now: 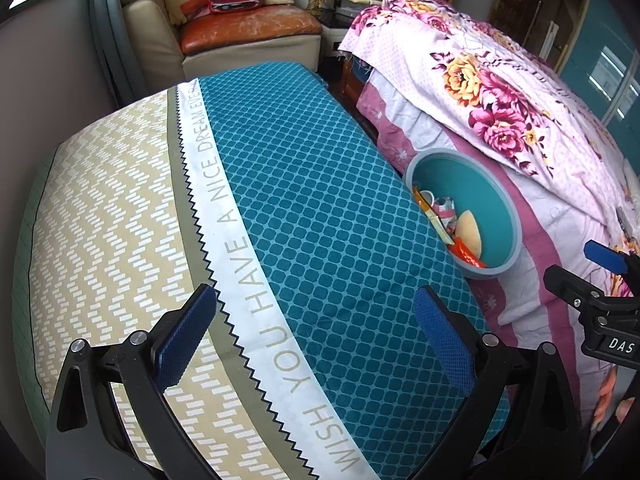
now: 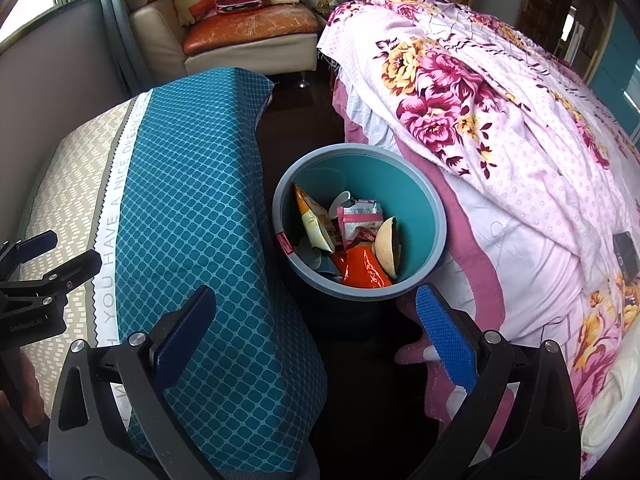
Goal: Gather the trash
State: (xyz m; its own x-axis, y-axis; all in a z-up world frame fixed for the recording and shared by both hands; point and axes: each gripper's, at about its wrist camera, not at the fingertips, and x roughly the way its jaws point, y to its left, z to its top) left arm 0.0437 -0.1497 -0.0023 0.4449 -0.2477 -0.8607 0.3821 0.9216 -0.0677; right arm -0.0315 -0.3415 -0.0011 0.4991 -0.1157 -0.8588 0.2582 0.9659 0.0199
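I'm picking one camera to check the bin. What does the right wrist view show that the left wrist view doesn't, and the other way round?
Only the right wrist view shows the whole open bin from above, with the yellow snack bag, pink wrapper and dark floor beside it.
Only the left wrist view shows most of the beige zigzag side of the cushion, which hides part of the bin.
Both show the orange wrapper, the floral quilt, the armchair, and both tongs open and empty: left, right.

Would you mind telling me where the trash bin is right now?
In the right wrist view the trash bin stands on the dark floor, centre frame, between the teal-covered table on its left and the floral bed on its right.
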